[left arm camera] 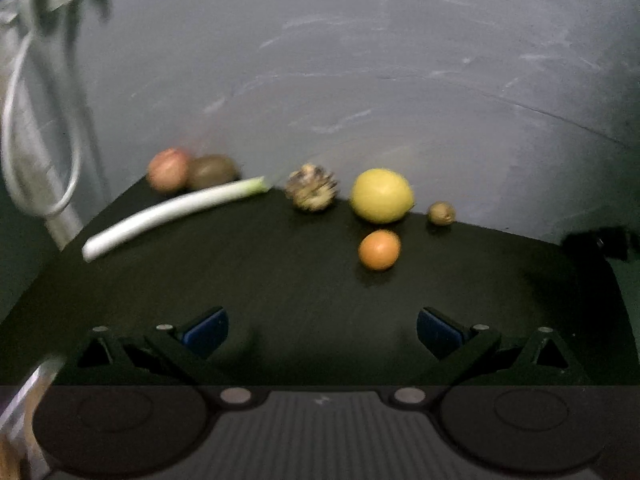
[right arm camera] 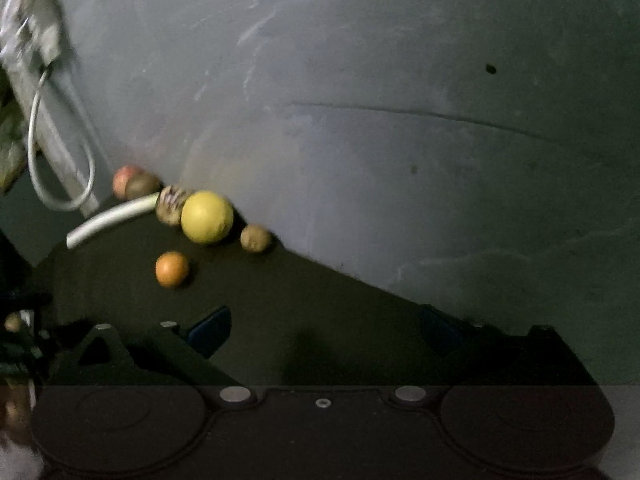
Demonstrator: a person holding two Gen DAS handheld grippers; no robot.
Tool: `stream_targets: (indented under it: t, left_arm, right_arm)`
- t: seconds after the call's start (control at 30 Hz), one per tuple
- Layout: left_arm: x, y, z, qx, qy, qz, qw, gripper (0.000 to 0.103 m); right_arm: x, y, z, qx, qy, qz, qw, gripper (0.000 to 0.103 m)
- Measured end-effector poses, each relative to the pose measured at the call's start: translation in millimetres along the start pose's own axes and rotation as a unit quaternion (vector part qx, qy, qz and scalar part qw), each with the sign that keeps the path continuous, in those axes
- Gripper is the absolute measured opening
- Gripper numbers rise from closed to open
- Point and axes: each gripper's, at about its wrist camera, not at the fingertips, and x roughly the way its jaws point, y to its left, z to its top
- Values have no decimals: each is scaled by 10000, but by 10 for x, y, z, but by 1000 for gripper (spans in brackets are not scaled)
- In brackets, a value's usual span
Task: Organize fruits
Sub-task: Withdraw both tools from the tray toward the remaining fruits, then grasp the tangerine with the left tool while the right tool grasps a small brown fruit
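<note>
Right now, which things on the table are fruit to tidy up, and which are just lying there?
Fruit to tidy:
- orange
- lemon
- small kiwi
- big kiwi
- reddish fruit

Just lying there:
- leek, a vegetable
- spiky brown thing, too blurred to name
- cable by the wall

Both grippers are open and empty.
</note>
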Motion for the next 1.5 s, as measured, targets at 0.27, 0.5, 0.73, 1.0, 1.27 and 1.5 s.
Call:
stream_targets:
  t: [0.27,0.5,0.73,1.0,1.27,1.5]
  left_arm:
    - [380,-178,239,1095,-193,-259,9935,102]
    - [625,-269,292,1539,-191,-506,9866,95]
    - [769,-223,313,1508,-145,-735,9857,85]
    - [825,-171,333,1505,-102,-922,9843,71]
    - [883,-175,334,1528,-59,-1060,9825,59]
    - [904,-163,351,1517,-51,-1127,9820,50]
  right_arm:
    - [309,89,120,481,-55,161,9987,84]
    - [562,180,217,617,-6,262,9978,70]
    - [734,287,308,629,20,387,9973,62]
    - [871,375,343,613,64,413,9972,55]
    - [991,465,366,644,74,361,9972,51]
    - [1081,501,385,657,124,332,9972,49]
